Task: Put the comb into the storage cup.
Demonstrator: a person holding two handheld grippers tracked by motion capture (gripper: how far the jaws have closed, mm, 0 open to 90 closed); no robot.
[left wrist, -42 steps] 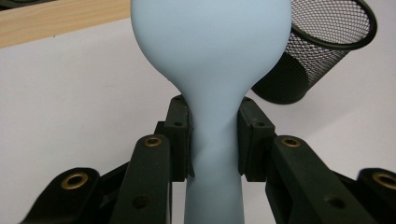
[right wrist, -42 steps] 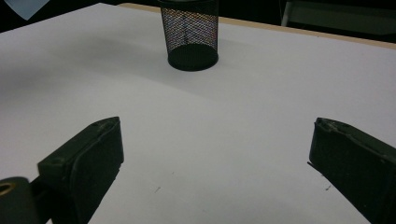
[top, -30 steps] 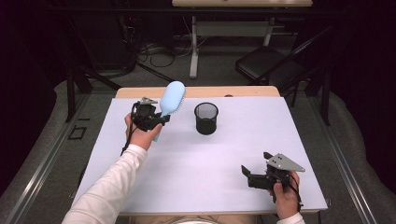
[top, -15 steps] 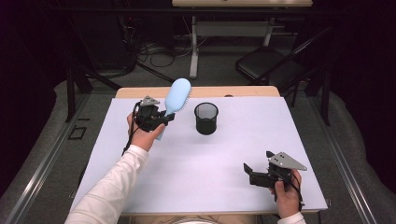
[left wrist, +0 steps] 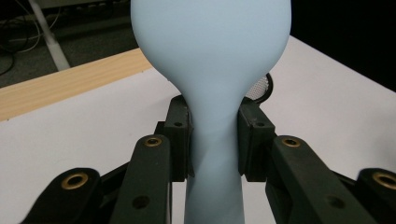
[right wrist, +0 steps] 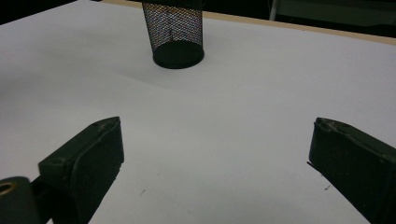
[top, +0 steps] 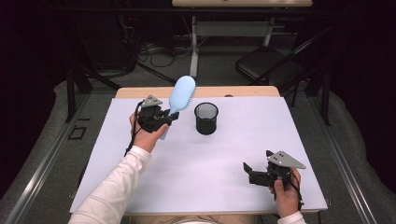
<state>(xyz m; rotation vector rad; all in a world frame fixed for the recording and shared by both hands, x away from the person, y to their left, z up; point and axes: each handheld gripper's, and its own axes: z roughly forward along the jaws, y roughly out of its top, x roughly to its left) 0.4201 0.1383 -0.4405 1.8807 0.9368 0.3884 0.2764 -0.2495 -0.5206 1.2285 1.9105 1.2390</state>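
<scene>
The hairbrush [left wrist: 210, 70] pressed between the left gripper's [left wrist: 212, 135] fingers [left wrist: 180, 135] looks like smooth, matt pale-blue plastic with a soft sheen. Those fingers are matt black plastic with brass-coloured rivets. Ahead of the right gripper's [right wrist: 215, 154] fingers [right wrist: 88, 158] stands a black wire-mesh metal cup [right wrist: 177, 32]. Beneath them the tabletop [right wrist: 233, 107] is matt white, paper-smooth, with a pale wood edge.
</scene>
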